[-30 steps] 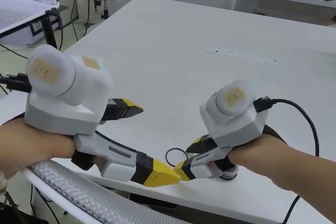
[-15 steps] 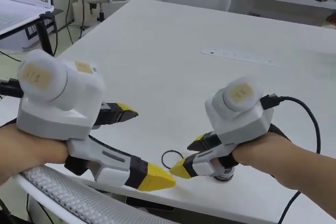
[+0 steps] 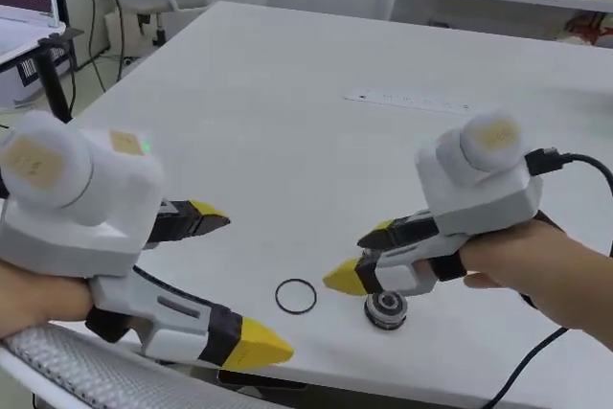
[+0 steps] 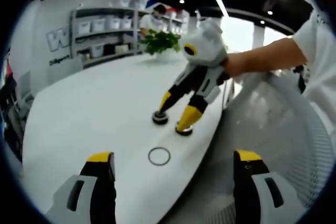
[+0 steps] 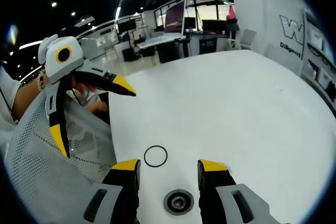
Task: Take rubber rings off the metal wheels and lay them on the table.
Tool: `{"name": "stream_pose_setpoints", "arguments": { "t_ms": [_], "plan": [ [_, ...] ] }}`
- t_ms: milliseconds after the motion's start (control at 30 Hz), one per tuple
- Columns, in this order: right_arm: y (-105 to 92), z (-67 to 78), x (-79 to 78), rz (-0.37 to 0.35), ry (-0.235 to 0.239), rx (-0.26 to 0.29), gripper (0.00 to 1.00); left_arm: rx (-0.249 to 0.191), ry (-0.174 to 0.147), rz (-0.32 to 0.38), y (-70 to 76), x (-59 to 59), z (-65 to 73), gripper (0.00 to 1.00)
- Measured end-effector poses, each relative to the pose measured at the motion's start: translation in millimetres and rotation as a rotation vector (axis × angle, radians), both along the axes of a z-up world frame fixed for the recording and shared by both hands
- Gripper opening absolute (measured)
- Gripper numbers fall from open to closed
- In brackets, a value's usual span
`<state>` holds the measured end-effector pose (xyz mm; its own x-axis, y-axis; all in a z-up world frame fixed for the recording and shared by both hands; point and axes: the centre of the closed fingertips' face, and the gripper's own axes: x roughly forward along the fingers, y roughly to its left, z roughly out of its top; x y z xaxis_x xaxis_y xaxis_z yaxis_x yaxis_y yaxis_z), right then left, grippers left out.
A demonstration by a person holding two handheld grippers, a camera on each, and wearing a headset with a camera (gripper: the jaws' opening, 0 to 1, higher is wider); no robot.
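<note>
A thin black rubber ring [image 3: 295, 296] lies flat on the white table [image 3: 287, 112] near its front edge. Just right of it stands a small metal wheel [image 3: 386, 308]. My right gripper [image 3: 360, 256] hovers open just above the wheel, holding nothing. In the right gripper view the wheel [image 5: 178, 201] sits low between the jaws and the ring [image 5: 156, 156] lies ahead. My left gripper [image 3: 233, 280] is open and empty, left of the ring. In the left gripper view the ring [image 4: 159, 156] lies ahead, with the wheel [image 4: 184, 129] and the right gripper [image 4: 176, 109] behind it.
A second dark round piece [image 4: 159, 118] sits beside the wheel in the left gripper view. A white power strip [image 3: 412, 101] lies further back on the table. A mesh chair back [image 3: 86, 371] is at the front left. A cable [image 3: 560, 332] trails from the right gripper.
The two grippers' tips were close together over the ring; they have drawn apart. The right gripper has risen and moved right, uncovering the wheel. The ring lies loose on the table.
</note>
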<state>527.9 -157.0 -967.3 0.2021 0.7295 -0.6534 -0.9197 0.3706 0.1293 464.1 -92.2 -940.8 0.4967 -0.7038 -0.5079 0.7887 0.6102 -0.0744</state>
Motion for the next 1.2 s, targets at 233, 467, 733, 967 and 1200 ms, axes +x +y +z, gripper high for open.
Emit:
{"name": "stream_pose_setpoints", "arguments": {
  "t_ms": [233, 467, 733, 967, 1200],
  "plan": [
    [-22.2, 13.8, 9.3, -0.046, -0.019, 0.060, 0.42, 0.005, -0.024, 0.004, 1.6, 3.6, 3.5, 0.93],
    [-39.6, 13.3, 8.9, -0.084, -0.020, 0.085, 0.42, -0.012, -0.065, -0.009, 0.0, 8.5, 18.8, 0.91],
    [-52.0, 0.6, 6.0, -0.122, 0.019, 0.105, 0.40, 0.054, -0.136, -0.084, -16.8, 25.1, 39.9, 0.90],
    [-52.0, 1.7, 6.9, -0.114, 0.024, 0.140, 0.39, 0.063, -0.187, -0.159, -45.1, 35.7, 58.7, 0.88],
    [-56.4, -7.6, 3.5, -0.096, 0.042, 0.122, 0.40, 0.094, -0.254, -0.250, -80.6, 52.6, 70.3, 0.85]
  ]
}}
